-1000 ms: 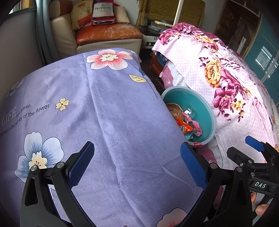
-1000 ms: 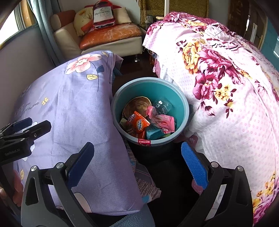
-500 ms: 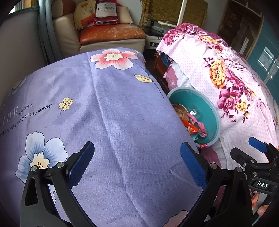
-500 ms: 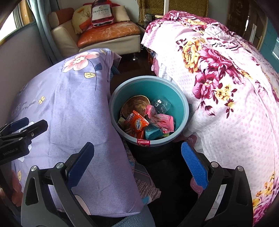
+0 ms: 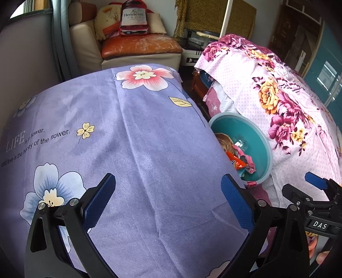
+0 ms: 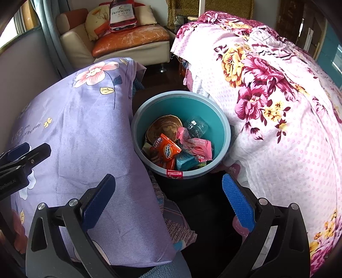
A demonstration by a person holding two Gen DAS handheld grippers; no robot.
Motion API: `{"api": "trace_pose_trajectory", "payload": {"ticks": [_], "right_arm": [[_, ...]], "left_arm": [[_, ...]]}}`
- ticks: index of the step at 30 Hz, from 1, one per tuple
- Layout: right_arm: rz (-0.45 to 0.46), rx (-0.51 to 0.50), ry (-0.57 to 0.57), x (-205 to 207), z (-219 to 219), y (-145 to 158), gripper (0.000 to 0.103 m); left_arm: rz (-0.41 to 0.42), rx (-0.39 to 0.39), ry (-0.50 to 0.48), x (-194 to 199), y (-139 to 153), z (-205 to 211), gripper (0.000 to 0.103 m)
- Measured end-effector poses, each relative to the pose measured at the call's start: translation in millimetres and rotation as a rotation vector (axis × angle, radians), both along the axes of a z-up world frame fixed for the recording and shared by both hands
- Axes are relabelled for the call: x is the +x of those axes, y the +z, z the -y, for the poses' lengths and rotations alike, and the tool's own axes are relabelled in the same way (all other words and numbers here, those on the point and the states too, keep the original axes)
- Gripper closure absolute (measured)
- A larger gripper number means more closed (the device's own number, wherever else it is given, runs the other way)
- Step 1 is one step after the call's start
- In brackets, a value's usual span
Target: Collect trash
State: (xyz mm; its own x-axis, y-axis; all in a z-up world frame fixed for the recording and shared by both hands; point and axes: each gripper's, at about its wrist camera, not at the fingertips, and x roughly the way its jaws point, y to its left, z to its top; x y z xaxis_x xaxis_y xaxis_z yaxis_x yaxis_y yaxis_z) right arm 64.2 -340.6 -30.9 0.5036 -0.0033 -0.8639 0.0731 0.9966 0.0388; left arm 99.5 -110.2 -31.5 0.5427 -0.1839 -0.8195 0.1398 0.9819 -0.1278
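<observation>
A teal bin [image 6: 222, 119] stands on the floor between a purple-covered table and a bed. Inside lie an orange snack wrapper [image 6: 167, 150], a pink wrapper [image 6: 197, 147], a teal packet [image 6: 187, 161], a clear plastic bottle [image 6: 195, 126] and a brown woven piece [image 6: 163, 127]. My right gripper [image 6: 168, 198] hangs open and empty just in front of the bin. In the left wrist view my left gripper [image 5: 168, 198] is open and empty over the purple cloth [image 5: 132, 145], with the bin [image 5: 264, 139] partly hidden behind the table edge on the right.
A bed with a pink floral cover [image 6: 277, 107] fills the right side. A cream chair with an orange cushion [image 6: 130, 38] and a bottle-shaped pillow [image 6: 120, 15] stands at the back. Dark floor [image 6: 205, 213] lies in front of the bin. A patterned cloth [image 6: 179, 228] hangs under the table.
The left wrist view has shifted slightly, so the bin sits a little further right and lower. The right gripper has backed off a touch from the bin. Both stay open.
</observation>
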Motion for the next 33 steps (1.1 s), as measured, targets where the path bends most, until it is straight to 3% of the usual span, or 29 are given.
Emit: {"api": "trace_pose_trajectory", "payload": {"ticks": [33], "right_arm": [[0.021,-0.024,0.017,-0.3,2.1,-0.9,0.007]], "left_arm": [[-0.004,0.041,0.001,-0.4,-3.0,4.1,0.004]]}}
